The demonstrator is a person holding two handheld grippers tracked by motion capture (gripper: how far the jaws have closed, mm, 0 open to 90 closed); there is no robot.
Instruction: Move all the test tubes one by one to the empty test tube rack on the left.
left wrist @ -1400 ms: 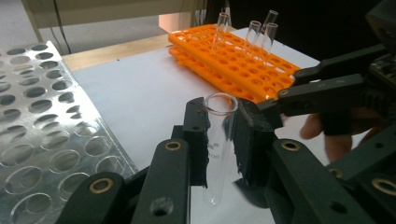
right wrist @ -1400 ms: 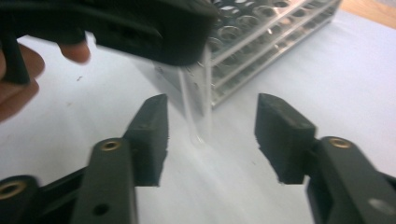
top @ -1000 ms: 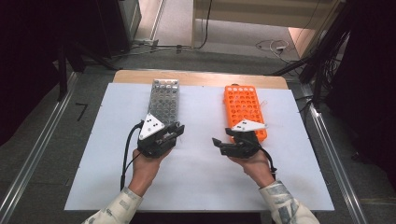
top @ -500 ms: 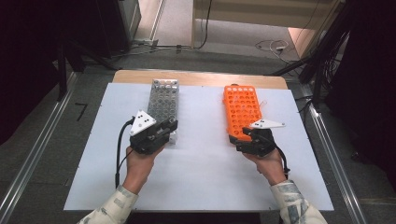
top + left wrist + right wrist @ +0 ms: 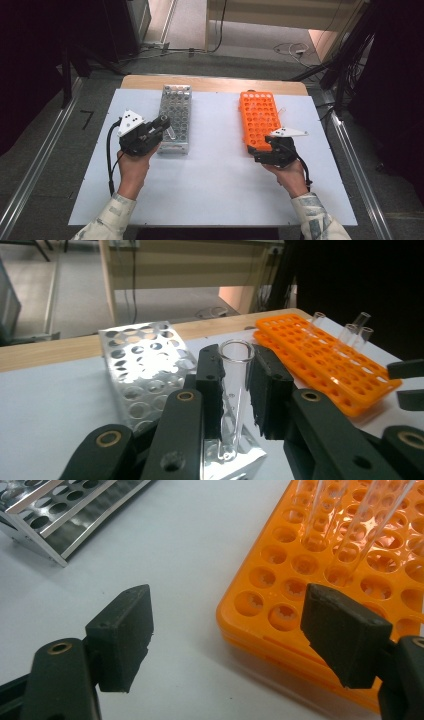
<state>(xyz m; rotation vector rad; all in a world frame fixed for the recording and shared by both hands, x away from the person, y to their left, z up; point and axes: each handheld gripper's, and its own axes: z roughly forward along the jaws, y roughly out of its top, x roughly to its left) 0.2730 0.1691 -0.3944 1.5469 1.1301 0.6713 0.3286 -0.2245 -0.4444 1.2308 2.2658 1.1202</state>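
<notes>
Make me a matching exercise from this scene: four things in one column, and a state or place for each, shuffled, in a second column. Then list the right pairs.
1. left gripper
2. right gripper
3. metal rack
4. orange rack

A. holds several clear tubes near one edge
B. jaws apart, nothing between them
C. shut on a clear test tube
D. silver, by the person's left hand

Pairs: 1-C, 2-B, 3-D, 4-A

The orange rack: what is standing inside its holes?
A few clear glass tubes stand in holes of the orange rack; the others look empty. Their lower ends are hidden inside the rack.
</notes>
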